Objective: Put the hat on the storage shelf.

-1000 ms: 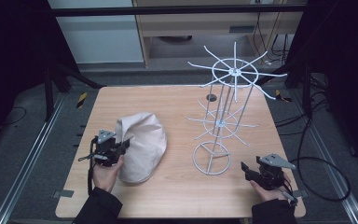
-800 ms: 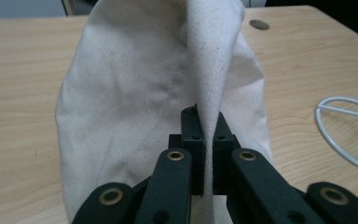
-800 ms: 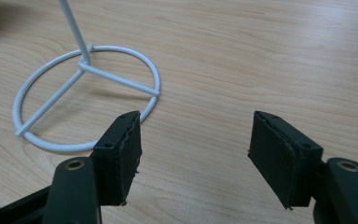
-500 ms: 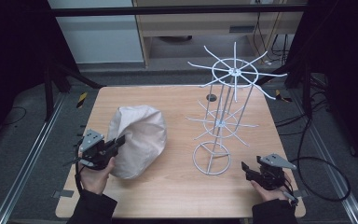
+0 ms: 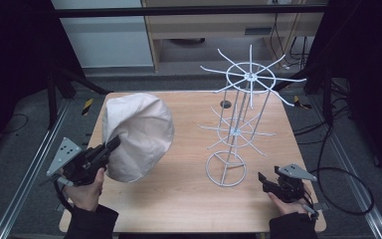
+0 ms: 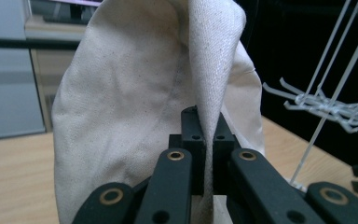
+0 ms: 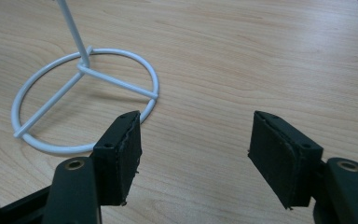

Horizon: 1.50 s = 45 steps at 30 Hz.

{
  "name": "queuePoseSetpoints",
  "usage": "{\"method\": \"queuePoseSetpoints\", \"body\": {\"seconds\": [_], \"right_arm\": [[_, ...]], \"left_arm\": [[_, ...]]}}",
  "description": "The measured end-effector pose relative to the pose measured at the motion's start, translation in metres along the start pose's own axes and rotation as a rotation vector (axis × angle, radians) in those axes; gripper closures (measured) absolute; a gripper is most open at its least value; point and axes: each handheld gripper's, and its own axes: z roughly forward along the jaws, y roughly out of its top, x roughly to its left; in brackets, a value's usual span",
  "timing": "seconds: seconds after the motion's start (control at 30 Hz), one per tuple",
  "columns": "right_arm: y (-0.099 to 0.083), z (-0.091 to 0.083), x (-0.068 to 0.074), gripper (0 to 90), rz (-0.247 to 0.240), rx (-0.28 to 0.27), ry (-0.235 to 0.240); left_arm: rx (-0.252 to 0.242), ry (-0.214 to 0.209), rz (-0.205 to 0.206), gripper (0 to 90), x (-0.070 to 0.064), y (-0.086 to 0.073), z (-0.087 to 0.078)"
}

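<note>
The cream cloth hat (image 5: 138, 135) sits at centre left of the high view, raised and tipped up on its edge above the tabletop (image 5: 189, 199), its rounded crown bulging toward the upper right. Its fabric is plain, finely woven and softly creased. A fold of its rim is pinched between the left tongs (image 6: 204, 140) at its lower left.

We see light wooden table (image 5: 189, 199) at centre of high view, on dark grey floor (image 5: 25, 149). We note metal rails (image 5: 20, 194) running along floor at lower left and lower right. At top centre, wooden cabinet (image 5: 219, 30); white panel (image 5: 104, 35) at upper left. We spot black cables (image 5: 348, 174) at right. Surroundings dim, table lit.
</note>
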Motion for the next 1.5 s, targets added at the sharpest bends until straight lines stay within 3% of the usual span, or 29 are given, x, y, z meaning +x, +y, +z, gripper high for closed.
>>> {"method": "queuePoseSetpoints", "body": {"seconds": [0.1,0.33,0.57,0.87,1.0,1.13,1.3,1.5], "right_arm": [[0.0,0.0,0.0,34.3,-0.01,-0.003,-0.002],[0.0,0.0,0.0,34.4,-0.004,-0.002,-0.002],[-0.001,0.001,-0.001,34.3,-0.01,-0.002,-0.007],[-0.001,0.001,-0.001,34.3,-0.014,-0.002,-0.008],[-0.001,0.001,-0.001,34.3,-0.014,-0.003,-0.009],[-0.001,0.001,-0.002,34.3,-0.012,-0.003,-0.01],[-0.001,0.001,-0.002,34.3,-0.012,-0.003,-0.011],[-0.001,0.001,-0.002,34.3,-0.012,-0.003,-0.012]], "left_arm": [[-0.058,-0.018,0.006,88.8,-0.005,0.008,-0.009],[-0.143,-0.069,0.005,88.8,-0.015,0.021,-0.02],[-0.217,-0.112,-0.005,88.8,-0.025,0.033,-0.024],[-0.309,-0.16,0.016,88.8,-0.035,0.048,-0.026],[-0.312,-0.167,0.032,88.8,-0.036,0.054,-0.026],[-0.279,-0.155,0.069,88.8,-0.037,0.058,-0.025],[-0.207,-0.108,0.134,88.8,-0.037,0.059,-0.023],[-0.199,-0.09,0.179,88.9,-0.038,0.061,-0.025]]}}
